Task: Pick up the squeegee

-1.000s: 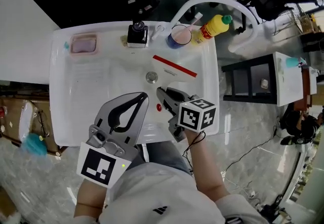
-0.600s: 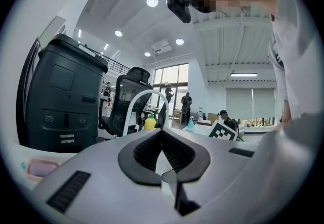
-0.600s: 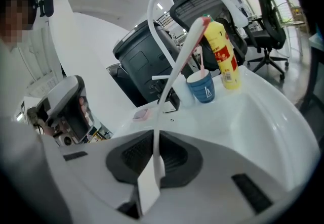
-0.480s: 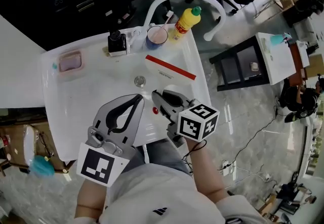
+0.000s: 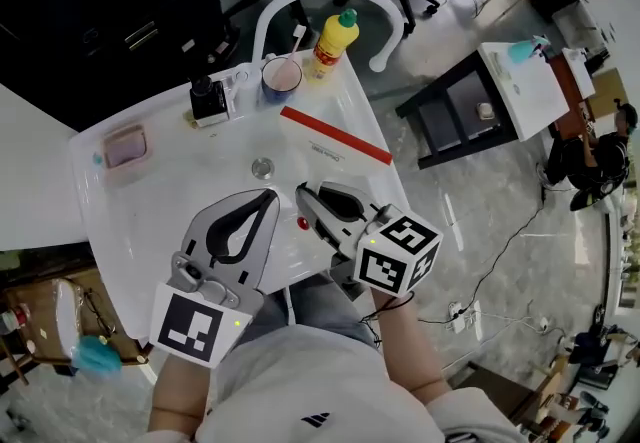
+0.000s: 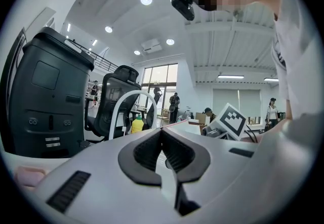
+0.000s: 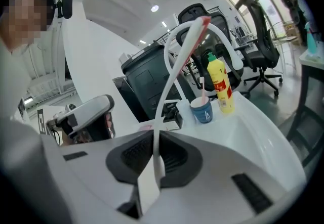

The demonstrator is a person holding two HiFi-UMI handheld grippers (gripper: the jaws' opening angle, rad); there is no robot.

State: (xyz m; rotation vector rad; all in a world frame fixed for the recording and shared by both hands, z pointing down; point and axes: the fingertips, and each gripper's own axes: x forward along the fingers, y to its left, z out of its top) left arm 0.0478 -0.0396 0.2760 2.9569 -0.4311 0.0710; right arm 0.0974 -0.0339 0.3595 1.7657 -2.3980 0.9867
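Right gripper is pinching the squeegee in its fingers over the sink, red blade at 1 o'clock. Left gripper is hanging at its 9 o'clock, fingers pressed together.

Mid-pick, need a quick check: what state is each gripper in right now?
Left gripper: closed, empty.
Right gripper: closed on the squeegee.

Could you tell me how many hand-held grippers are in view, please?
2. The left hand-held gripper is over the sink, shut and empty; the right hand-held gripper beside it grips the squeegee. None seems hidden.
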